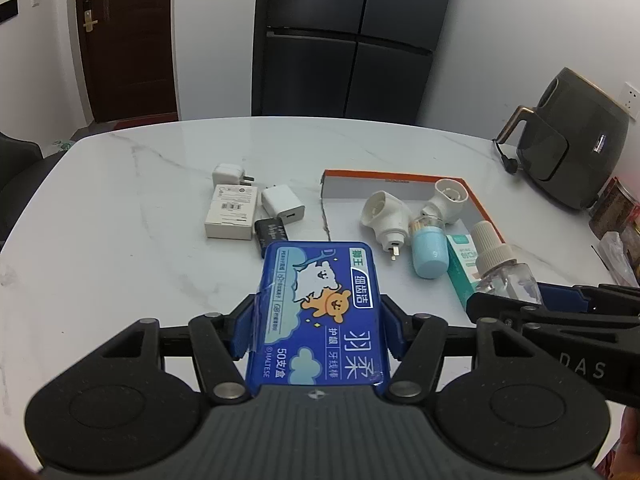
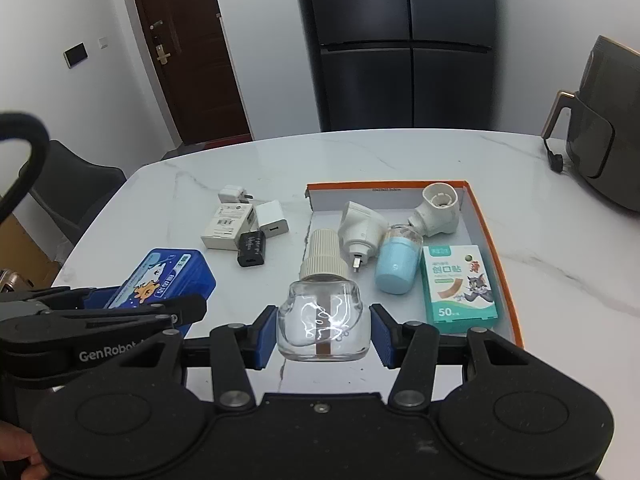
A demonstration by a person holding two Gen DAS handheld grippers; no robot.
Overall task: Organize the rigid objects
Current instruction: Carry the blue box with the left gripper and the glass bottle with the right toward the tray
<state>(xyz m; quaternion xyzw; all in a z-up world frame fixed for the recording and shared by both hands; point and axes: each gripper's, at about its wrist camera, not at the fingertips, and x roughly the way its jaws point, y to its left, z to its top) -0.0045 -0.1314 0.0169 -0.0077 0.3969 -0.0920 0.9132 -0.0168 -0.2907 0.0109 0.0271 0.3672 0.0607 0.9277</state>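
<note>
Two white plug-in heaters (image 2: 362, 228) (image 2: 436, 208), three chargers (image 2: 235, 196) (image 2: 272, 218) (image 2: 252, 249), two blue boxes (image 2: 164, 280) (image 2: 460, 286), one bottle (image 2: 322, 304)

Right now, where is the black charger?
In the right wrist view the black charger lies on the table, left of the orange-rimmed box, touching the flat white box.

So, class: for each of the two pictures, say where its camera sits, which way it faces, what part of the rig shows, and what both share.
Left wrist: sits on the left hand-held gripper, facing across the marble table; its fingers clamp the blue floss box.
Right wrist: sits on the right hand-held gripper, facing the orange-rimmed tray; its fingers flank the clear bottle.
Shared: tray, chargers, fridge, each other's gripper.
</note>
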